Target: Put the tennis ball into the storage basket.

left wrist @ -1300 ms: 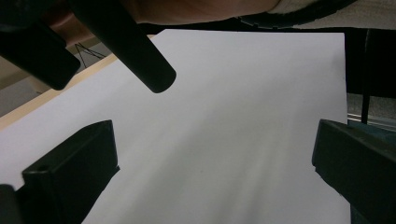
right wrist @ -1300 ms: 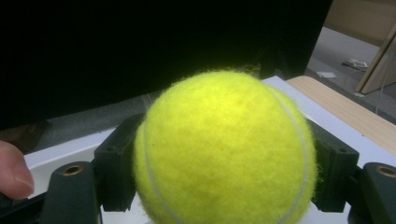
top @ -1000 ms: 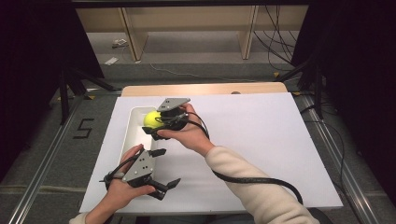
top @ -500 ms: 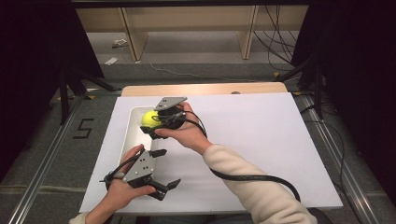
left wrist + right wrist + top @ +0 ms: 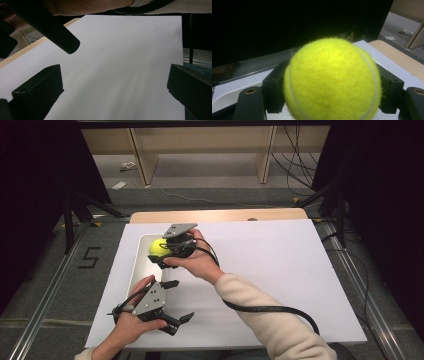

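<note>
A yellow tennis ball (image 5: 158, 247) sits between the jaws of my right gripper (image 5: 162, 252), which is shut on it and held over the far end of a shallow white tray (image 5: 139, 272). In the right gripper view the ball (image 5: 332, 80) is close up, with a black jaw pressed on each side of it. My left gripper (image 5: 179, 301) is near the table's front left, just right of the tray's near end. It is open. In the left gripper view its jaws stand wide apart over bare white sheet (image 5: 120, 65).
A large white sheet (image 5: 280, 270) covers most of the wooden table (image 5: 225, 215). The right forearm and the gripper's black cable (image 5: 270, 310) cross the sheet's front middle. Dark stands and metal rails flank the table; shelving legs are behind it.
My right gripper has drifted slightly to the left with the ball in it. The left gripper has stayed where it was.
</note>
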### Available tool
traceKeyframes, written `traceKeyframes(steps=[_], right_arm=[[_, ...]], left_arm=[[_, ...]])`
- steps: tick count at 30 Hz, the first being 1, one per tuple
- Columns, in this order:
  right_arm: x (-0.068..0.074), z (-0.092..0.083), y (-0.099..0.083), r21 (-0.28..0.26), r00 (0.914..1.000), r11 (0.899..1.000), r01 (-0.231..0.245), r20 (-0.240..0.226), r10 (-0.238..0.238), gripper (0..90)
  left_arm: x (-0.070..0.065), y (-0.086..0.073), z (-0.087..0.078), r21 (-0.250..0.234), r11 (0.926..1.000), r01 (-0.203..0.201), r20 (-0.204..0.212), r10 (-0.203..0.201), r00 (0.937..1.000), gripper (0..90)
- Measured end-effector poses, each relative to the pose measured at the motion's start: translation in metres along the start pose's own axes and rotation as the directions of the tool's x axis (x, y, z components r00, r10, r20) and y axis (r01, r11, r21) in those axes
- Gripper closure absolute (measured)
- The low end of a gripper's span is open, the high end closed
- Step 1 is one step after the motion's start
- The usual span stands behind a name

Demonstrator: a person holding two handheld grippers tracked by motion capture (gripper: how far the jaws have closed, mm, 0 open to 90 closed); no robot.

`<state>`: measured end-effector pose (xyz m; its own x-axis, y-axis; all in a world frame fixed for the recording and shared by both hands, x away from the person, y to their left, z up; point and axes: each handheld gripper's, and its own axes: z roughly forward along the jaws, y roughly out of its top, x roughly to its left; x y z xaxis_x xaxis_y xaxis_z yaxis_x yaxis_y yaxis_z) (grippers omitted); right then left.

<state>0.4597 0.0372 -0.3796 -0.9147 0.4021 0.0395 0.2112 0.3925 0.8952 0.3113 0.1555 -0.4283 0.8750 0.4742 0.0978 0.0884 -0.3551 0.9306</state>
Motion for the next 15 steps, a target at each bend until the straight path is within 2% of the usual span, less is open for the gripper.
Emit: traceKeyframes(steps=[15], right_arm=[[-0.0016, 0.0044, -0.0007, 0.002, 1.0000, 1.000, -0.003, -0.005, 0.003, 26.4]], left_arm=[[-0.0010, -0.0005, 0.0007, 0.004, 1.0000, -0.001, 0.005, 0.001, 1.0000, 0.0]])
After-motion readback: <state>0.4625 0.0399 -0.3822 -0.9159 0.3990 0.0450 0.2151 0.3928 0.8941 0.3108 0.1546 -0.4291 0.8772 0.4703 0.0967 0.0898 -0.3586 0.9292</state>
